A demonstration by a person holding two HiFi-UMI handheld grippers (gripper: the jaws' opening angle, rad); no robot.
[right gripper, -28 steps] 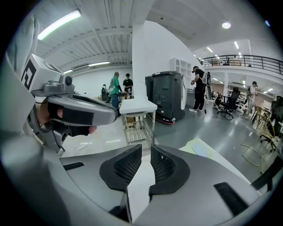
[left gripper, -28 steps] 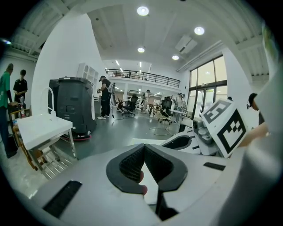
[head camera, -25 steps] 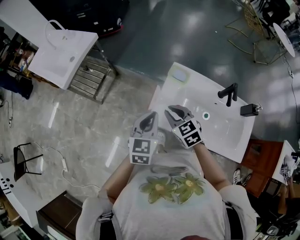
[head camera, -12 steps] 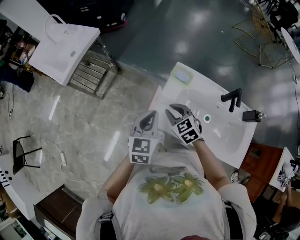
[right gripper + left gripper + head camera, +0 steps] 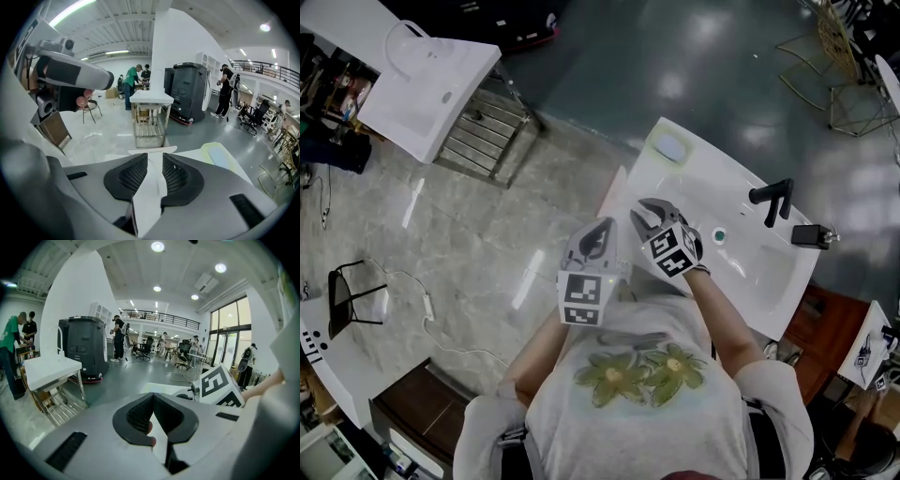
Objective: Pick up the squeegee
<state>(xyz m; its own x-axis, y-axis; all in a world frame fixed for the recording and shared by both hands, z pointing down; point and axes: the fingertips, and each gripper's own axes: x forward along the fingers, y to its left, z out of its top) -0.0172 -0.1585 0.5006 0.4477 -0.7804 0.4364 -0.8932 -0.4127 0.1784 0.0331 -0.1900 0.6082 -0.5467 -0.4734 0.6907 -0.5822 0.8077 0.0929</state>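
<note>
Little has moved in the last second. The right gripper point(image 5: 153, 159) has crept slightly up and toward the washbasin worktop point(image 5: 712, 164), and the left gripper point(image 5: 153, 397) has kept its place in front of the chest. The worktop has slid a bit rightward in the head view, which looks like the head turning rather than anything being pushed.

The right gripper's jaws stand a narrow gap apart, and a white strip fills that gap. The strip runs out to a white crossbar just beyond the tips. I take this T-shape to be the squeegee point(image 5: 147, 151), clamped by its handle with its head out over the worktop's left edge, though white against white leaves some doubt. If so, the lift looks done and the squeegee is simply being kept level, clear of the worktop. The left gripper is closed tip to tip on nothing.

Counted:
- two grippers
- one squeegee
- one black tap point(image 5: 772, 199)
- one drain point(image 5: 719, 235)
- one black dispenser point(image 5: 809, 234) near the tap
- one yellow-green pad point(image 5: 672, 148) at the worktop's far-left corner
- two worktops in all; the second washbasin worktop point(image 5: 422, 89) stands well apart on a metal rack point(image 5: 478, 141)
</note>
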